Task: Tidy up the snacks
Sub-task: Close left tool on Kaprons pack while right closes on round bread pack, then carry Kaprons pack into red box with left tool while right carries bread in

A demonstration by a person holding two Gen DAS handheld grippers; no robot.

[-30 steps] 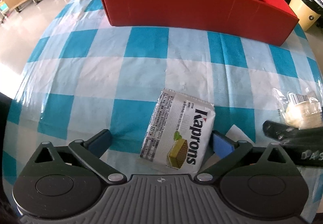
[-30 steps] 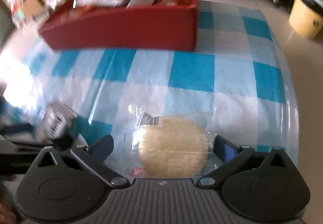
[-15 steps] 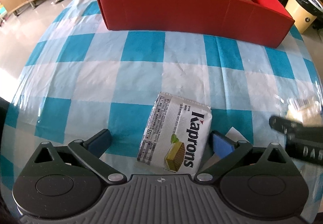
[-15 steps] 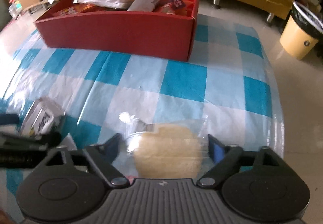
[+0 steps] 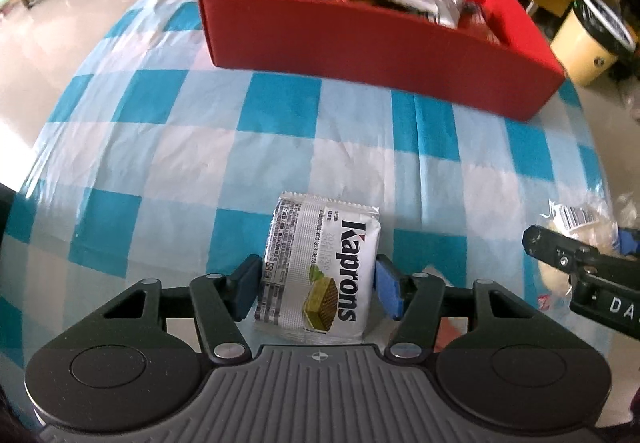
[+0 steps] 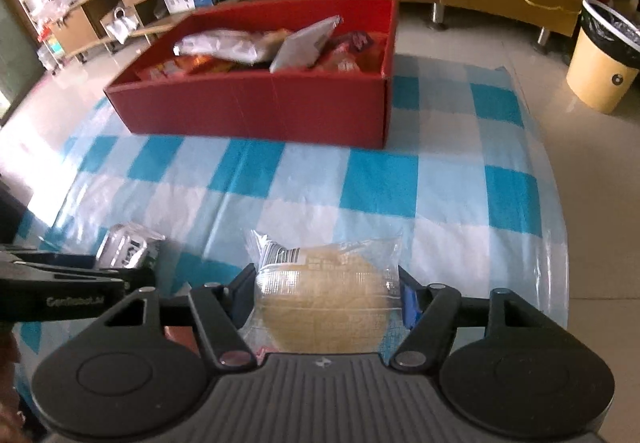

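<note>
Closed in on both snacks since a second ago, jaws wide apart back then. Silver foil Kaprons wafer packet (image 5: 320,263) now pinched between the left gripper (image 5: 318,283) pads, jaws closing, packet low over the blue-and-white checked tablecloth (image 5: 280,147). Round pale cracker in a clear plastic wrapper (image 6: 326,295) squeezed by the right gripper (image 6: 326,293), closing too, lifted a bit. Red cardboard box (image 5: 360,39) of snack bags further back on the cloth. Yellow bin (image 6: 600,71) off on the floor.
</note>
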